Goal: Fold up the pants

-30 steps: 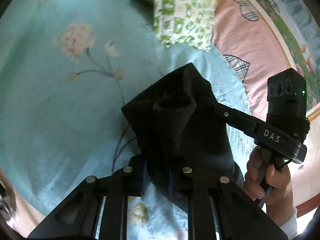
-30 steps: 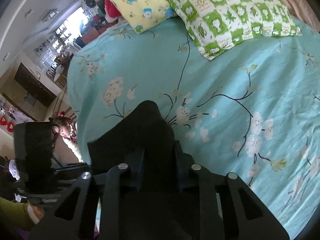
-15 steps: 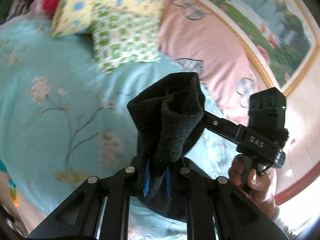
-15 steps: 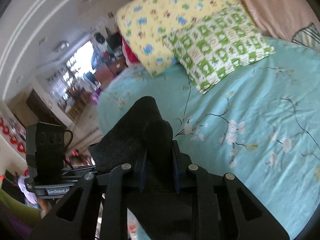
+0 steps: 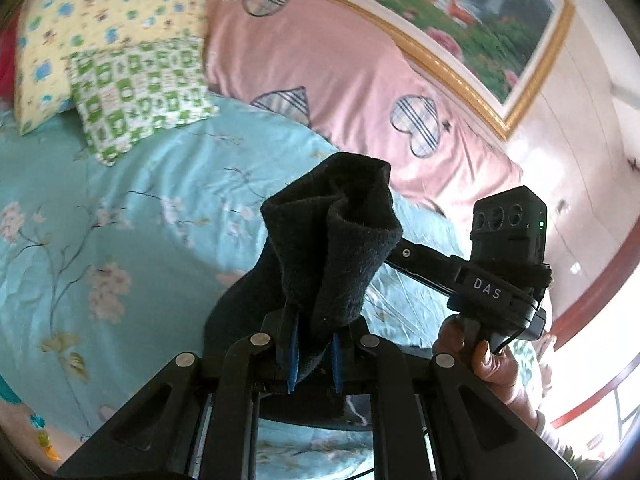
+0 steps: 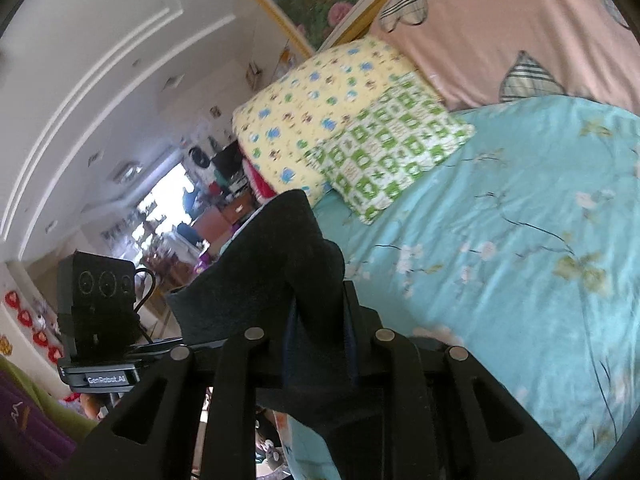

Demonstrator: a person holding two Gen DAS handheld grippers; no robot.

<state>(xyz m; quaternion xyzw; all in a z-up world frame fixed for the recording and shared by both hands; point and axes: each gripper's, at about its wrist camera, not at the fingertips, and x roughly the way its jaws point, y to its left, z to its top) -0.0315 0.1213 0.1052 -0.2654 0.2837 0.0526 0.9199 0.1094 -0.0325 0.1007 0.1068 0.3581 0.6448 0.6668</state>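
Observation:
The black fleece pants [image 5: 332, 240] are held up in the air above the bed. My left gripper [image 5: 314, 354] is shut on a bunched edge of the pants. My right gripper [image 6: 318, 344] is shut on another edge of the pants [image 6: 280, 264]. The fabric stands up between each pair of fingers and hangs down below them. The right gripper's body [image 5: 504, 264] shows to the right in the left wrist view. The left gripper's body [image 6: 98, 312] shows at the left in the right wrist view.
The bed has a turquoise floral sheet [image 5: 100, 220]. A green checked pillow [image 5: 140, 88] and a yellow pillow [image 5: 92, 28] lie at its head, beside a pink heart-print quilt [image 5: 340, 80]. A framed picture [image 5: 460, 12] hangs on the wall.
Both grippers have risen and tilted up with the pants. The views now take in the pillows, quilt and wall instead of mostly the sheet.

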